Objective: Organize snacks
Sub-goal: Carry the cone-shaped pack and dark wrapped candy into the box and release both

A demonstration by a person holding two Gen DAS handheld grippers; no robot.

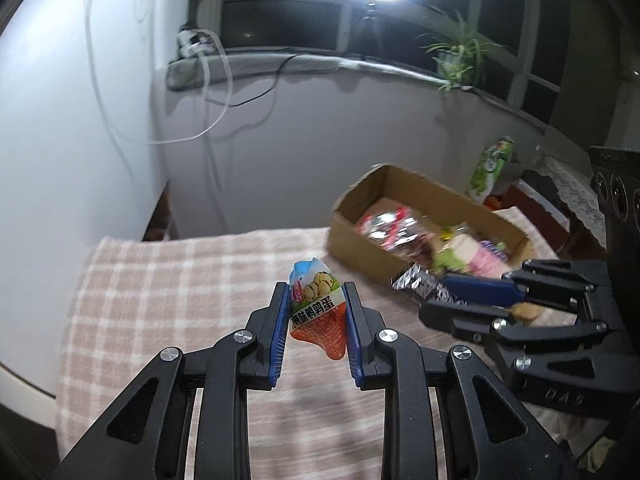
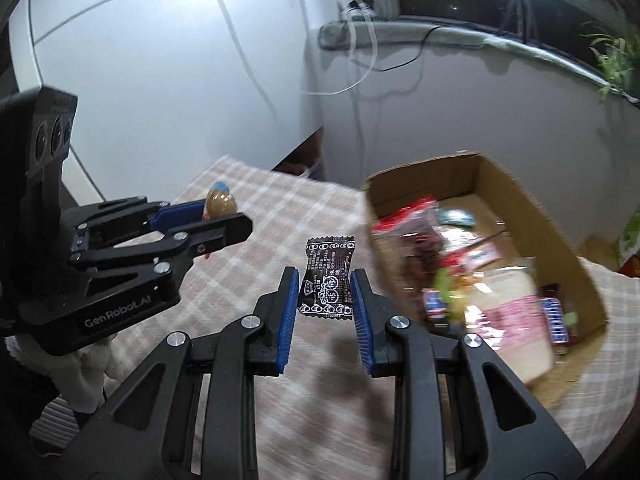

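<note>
One egg snack packet (image 1: 317,307) is pinched by the left gripper (image 1: 316,320) and one black candy (image 2: 327,280) by the right gripper (image 2: 325,304), both held above the checked desk (image 1: 160,280) beside one cardboard box (image 2: 540,208) where several blurred snacks are seen.

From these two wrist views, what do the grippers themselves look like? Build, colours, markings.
Both match: left gripper and right gripper are matte black linkage frames with triangular cutouts and silver pivot screws. Fingers carry ribbed blue pads. The left unit's side reads "GenRobot.AI" in white, with a black camera block showing three round lenses. No cables visible; a cream sleeve shows behind it.
</note>
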